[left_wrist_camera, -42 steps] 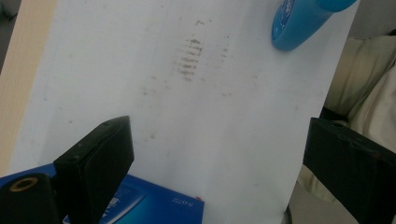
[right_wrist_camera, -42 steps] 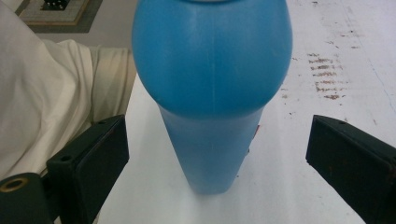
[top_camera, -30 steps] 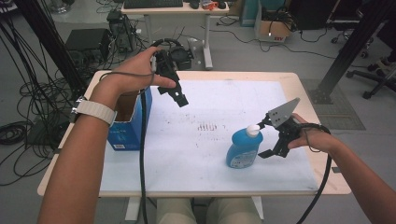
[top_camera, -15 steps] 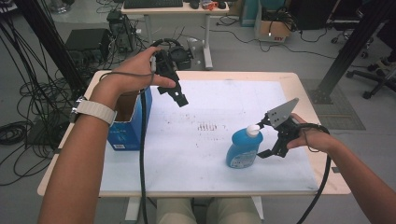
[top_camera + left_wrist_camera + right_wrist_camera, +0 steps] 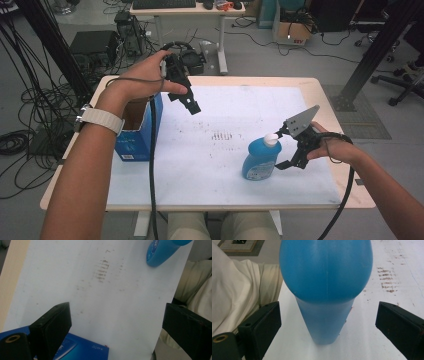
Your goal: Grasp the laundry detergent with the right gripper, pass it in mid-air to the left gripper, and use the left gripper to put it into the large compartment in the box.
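blue box [image 5: 137, 135] sat below the left gripper [image 5: 192, 106], open top, inside hidden by the forearm; white print on its front too small to read. left gripper hovered above the white mat [image 5: 210, 165], jaws wide apart, holding nothing. blue bottle [image 5: 261, 160] stood upright with its white cap [image 5: 270, 139], just in front of the right gripper [image 5: 286, 150]; label unreadable. in the right gripper view the jaws stood wide on either side of the bottle, not touching it.
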Demonstrator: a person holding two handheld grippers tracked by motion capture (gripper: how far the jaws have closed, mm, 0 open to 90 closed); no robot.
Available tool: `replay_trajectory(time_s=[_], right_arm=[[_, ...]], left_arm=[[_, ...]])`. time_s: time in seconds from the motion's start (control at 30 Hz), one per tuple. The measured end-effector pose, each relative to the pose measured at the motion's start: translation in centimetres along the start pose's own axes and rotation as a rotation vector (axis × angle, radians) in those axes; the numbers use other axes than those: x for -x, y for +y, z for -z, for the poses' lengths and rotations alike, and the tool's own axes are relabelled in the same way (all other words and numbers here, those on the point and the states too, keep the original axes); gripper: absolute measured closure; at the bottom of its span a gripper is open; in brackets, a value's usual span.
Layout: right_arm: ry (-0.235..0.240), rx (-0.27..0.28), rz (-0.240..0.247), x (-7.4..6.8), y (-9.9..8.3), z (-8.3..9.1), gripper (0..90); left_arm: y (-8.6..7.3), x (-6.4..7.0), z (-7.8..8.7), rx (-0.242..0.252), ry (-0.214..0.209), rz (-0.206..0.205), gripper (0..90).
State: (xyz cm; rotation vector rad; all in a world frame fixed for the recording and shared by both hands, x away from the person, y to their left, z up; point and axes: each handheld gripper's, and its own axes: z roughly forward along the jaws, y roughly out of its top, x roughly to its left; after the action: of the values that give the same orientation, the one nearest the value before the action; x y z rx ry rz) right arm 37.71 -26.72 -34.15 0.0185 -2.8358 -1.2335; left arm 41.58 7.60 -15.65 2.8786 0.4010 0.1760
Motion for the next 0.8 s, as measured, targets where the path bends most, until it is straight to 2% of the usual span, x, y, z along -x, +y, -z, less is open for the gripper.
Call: replay_trajectory(time_s=[0.8], right_arm=[[-0.001,0.001,0.000,-0.01,0.04,0.02,6.6]], left_arm=[[-0.02,-0.08,-0.02,-0.002,0.002,-0.002,8.9]])
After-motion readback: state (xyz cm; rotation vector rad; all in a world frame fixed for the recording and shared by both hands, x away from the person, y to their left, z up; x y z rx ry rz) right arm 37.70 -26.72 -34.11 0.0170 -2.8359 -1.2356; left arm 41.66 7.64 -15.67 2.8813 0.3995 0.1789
